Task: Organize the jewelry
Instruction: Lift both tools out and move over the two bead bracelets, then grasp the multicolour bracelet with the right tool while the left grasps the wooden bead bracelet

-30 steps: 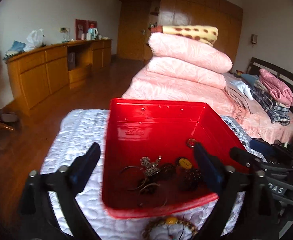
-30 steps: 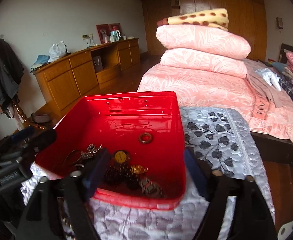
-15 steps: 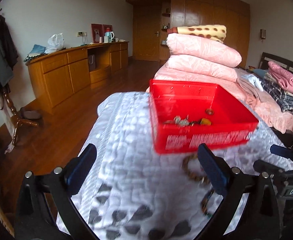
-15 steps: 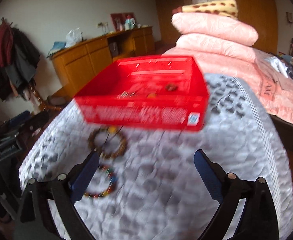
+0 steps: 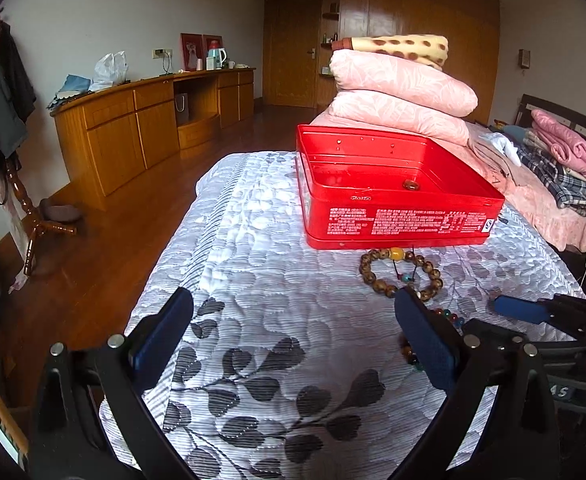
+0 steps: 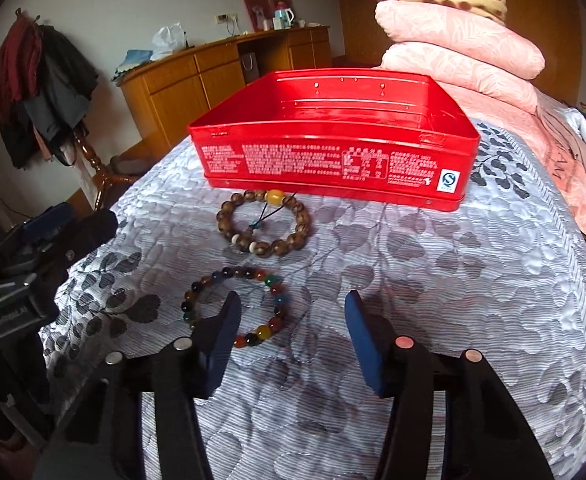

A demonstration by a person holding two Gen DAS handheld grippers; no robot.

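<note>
A red tin box [image 5: 397, 216] [image 6: 333, 156] stands on the quilted table cover; a small ring [image 5: 411, 185] lies inside it. A brown wooden bead bracelet [image 6: 267, 226] [image 5: 401, 276] lies just in front of the box. A multicoloured bead bracelet [image 6: 237, 304] [image 5: 447, 316] lies nearer me. My right gripper [image 6: 291, 332] is open, its left finger over the coloured bracelet. My left gripper [image 5: 293, 332] is open and empty, low over the cover, left of the bracelets.
The grey leaf-patterned cover [image 5: 261, 280] drops off at the left to a wooden floor [image 5: 93, 248]. A bed with stacked pink quilts [image 5: 405, 92] lies behind the box. A wooden sideboard [image 5: 141, 120] lines the left wall.
Both grippers have pulled back and down from over the box. The box's contents have dropped out of sight and the two bracelets on the cover have come into view.
</note>
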